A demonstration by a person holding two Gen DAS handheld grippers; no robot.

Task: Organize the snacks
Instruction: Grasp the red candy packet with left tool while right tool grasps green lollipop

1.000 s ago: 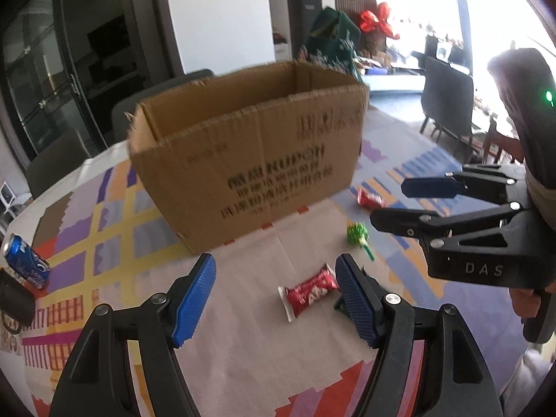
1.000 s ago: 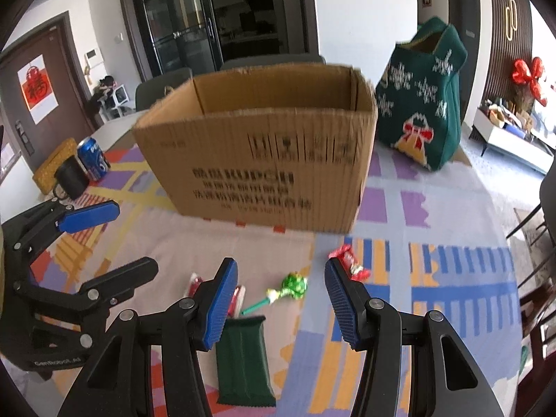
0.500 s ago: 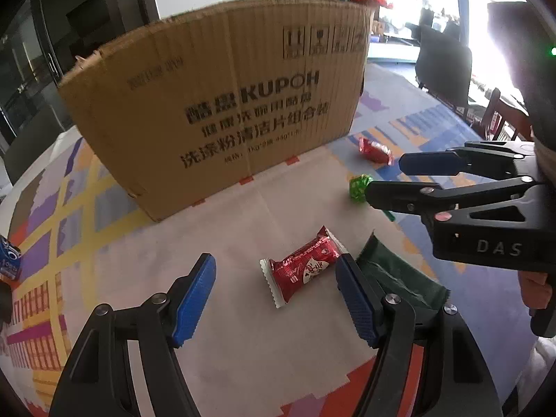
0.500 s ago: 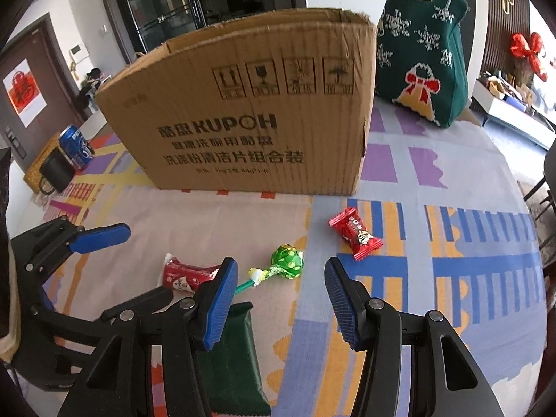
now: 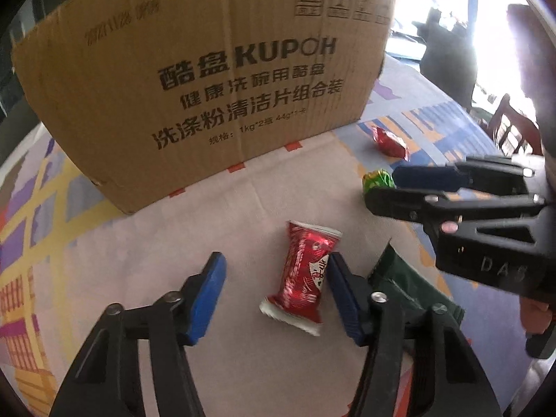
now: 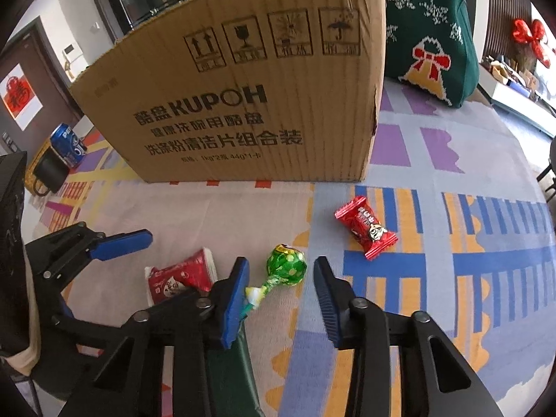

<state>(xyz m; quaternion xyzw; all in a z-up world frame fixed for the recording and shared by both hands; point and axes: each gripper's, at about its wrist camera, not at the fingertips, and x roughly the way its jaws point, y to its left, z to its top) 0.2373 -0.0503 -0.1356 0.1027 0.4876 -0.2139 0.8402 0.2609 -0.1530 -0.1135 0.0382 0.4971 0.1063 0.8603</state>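
the left gripper (image 5: 274, 292) hangs low over the bench (image 5: 208, 229) with its jaws spread wide and nothing gripped. the red snack packet (image 5: 304, 272) lies flat on the patterned cloth inside that gap, close against the right-hand blue pad and well apart from the left-hand one. a dark green packet (image 5: 406, 285) lies just outside the right-hand jaw, partly under it.

the right gripper (image 6: 281, 299) also has its jaws apart and empty. the green foil lollipop (image 6: 285, 269) lies between them, its round head just ahead of the pads and nearer the left-hand one, its stick running back under that pad. a red wrapped candy (image 6: 366, 227) lies ahead of and outside the right-hand jaw, well apart from it.

the cardboard box (image 6: 243, 104) stands upright beyond both sets of jaws, printed side facing them. outside the left gripper, a blue soda can (image 6: 67, 146) and a black mug (image 6: 48, 173) sit at the bench edge; a green knitted bag (image 6: 431, 27) stands behind the box.
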